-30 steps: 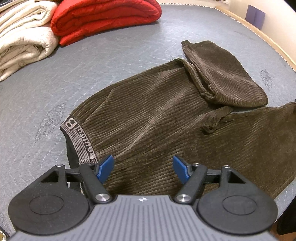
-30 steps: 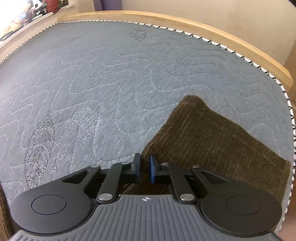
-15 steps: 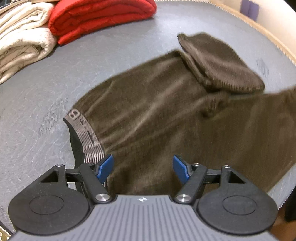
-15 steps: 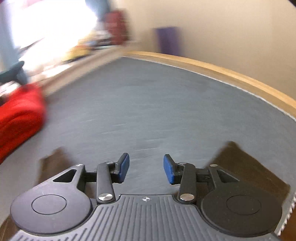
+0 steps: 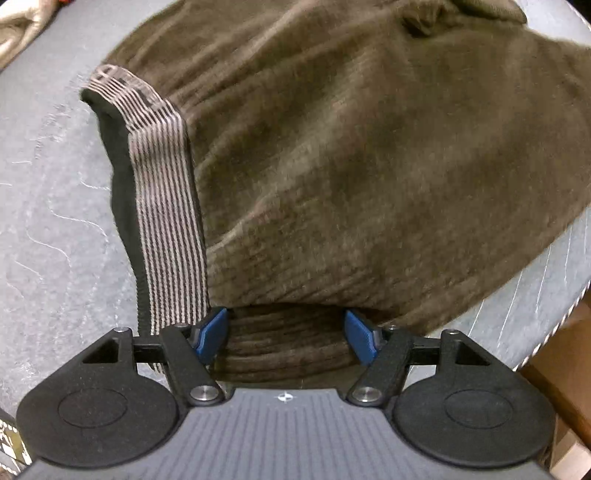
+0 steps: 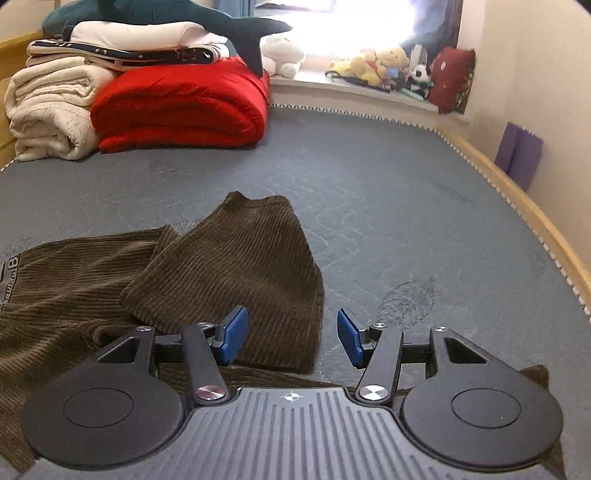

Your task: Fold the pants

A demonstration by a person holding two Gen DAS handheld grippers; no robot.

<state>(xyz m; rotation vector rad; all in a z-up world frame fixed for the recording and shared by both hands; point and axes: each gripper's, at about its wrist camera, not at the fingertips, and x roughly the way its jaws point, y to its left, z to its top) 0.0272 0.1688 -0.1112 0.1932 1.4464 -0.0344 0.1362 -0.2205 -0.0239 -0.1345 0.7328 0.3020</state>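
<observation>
Left wrist view first: the left gripper [image 5: 286,334] is tipped down low over the pants [image 5: 369,166], right at the near hem of the waist end. Its blue fingertips [image 5: 211,334] are spread wide with brown corduroy sitting in the gap between them, but nothing is pinched. The left pad sits just beside the striped waistband [image 5: 164,206], which runs from the gripper up and away to the left, and I can't tell if it's actually touching. The pants are spread across the grey quilted mattress [image 5: 48,221] and fill most of the view, a bit motion-blurred. A scrap of cream blanket [image 5: 20,27] pokes in at the top left corner, and there's cardboard-looking brown stuff [image 5: 565,369] past the bed edge on the right.

Right wrist view: the right gripper [image 6: 291,338] is held more level, looking out across the bed. Its jaws are also wide apart and gripping nothing. The left blue pad [image 6: 232,332] hovers over the folded-back pant leg [image 6: 236,280], and the right pad is over bare mattress [image 6: 406,206]. That leg lies doubled over on top of the rest of the pants [image 6: 66,280], which stretch off to the left where a bit of waistband lettering [image 6: 9,273] shows. No containers anywhere, just piles: a folded red blanket [image 6: 181,107] beside cream blankets [image 6: 51,114] at the far end, more folded linens and a dark plush shark [image 6: 207,18] stacked on top, and stuffed toys [image 6: 384,68] lined up on the windowsill. The wooden bed frame [image 6: 532,210] curves along the right, with something purple [image 6: 517,155] against the wall.
</observation>
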